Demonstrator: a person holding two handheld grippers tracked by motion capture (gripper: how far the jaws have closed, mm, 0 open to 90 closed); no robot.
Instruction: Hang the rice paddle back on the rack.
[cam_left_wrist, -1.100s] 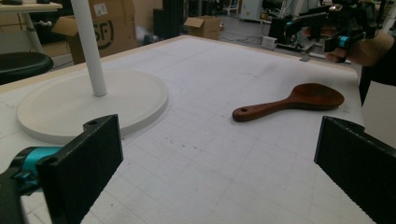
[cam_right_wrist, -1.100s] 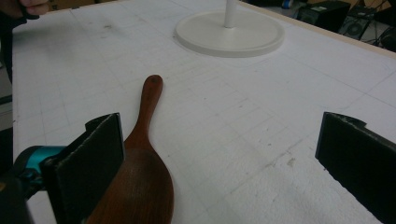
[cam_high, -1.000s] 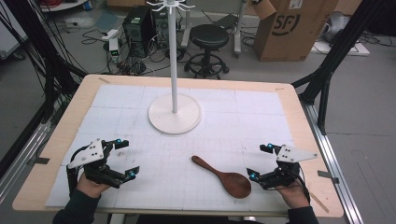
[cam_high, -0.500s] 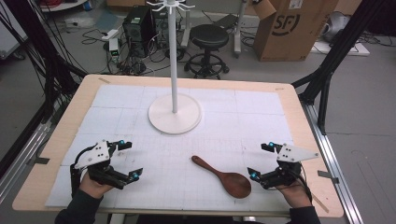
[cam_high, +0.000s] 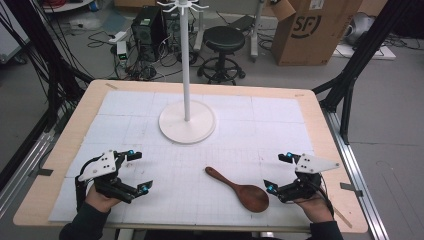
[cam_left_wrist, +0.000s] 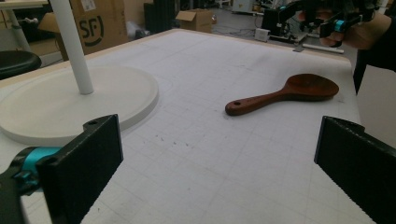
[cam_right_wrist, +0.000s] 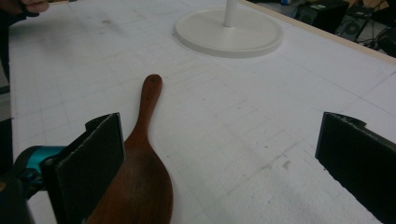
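Wooden spoon (cam_high: 240, 188) flat on tabletop (cam_high: 280, 125), 6 o'clock of hook stand (cam_high: 187, 120); right gripper (cam_high: 281, 172) and left gripper (cam_high: 136, 171) fingers wide, empty; likely best pinched mid-handle.

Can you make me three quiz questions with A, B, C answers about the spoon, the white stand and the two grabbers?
1. Where does the wooden spoon lie?
A. On the stand's base
B. On the white mat near the right gripper
C. On the floor

2. What colour is the stand?
A. White
B. Red
C. Black

3. How is the left gripper?
A. Shut on the spoon
B. Shut on nothing
C. Open, holding nothing

Answers:
1 B: in the high view the spoon rests flat on the mat, its bowl end close to the right gripper and well apart from the round base.
2 A: both the pole and the round base are white.
3 C: in the left gripper view the two black jaws stand wide apart with only bare mat between them.
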